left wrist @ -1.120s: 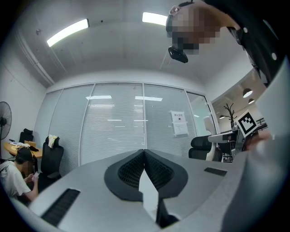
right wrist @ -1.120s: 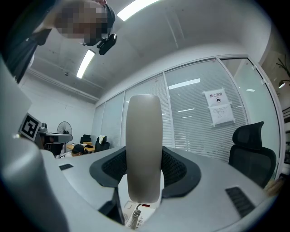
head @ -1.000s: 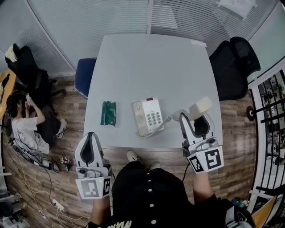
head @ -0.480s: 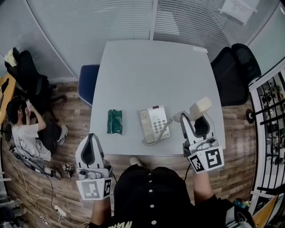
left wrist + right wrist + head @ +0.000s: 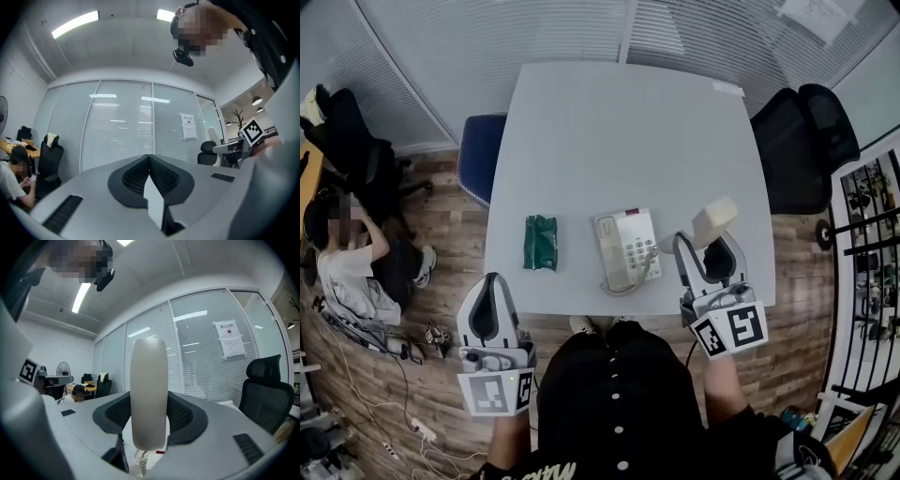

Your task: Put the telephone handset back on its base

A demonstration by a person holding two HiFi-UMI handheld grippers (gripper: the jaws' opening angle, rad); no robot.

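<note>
The cream telephone base (image 5: 628, 248) with its keypad lies on the grey table (image 5: 619, 131), near the front edge. My right gripper (image 5: 705, 242) hovers just right of it, shut on the cream handset (image 5: 714, 220), which stands upright between the jaws (image 5: 149, 394). A curly cord (image 5: 649, 262) runs from the handset down to the base. My left gripper (image 5: 492, 283) hangs off the table's front left corner. Its jaws are pressed together with nothing in them (image 5: 149, 159).
A green packet (image 5: 541, 242) lies left of the base. A blue chair (image 5: 478, 159) stands at the table's left side and a black office chair (image 5: 802, 141) at its right. A person (image 5: 347, 272) sits on the floor at far left, among cables.
The head camera has shifted a little, so the table and phone base sit slightly differently in view. Both grippers keep their places, and the right one still holds the handset.
</note>
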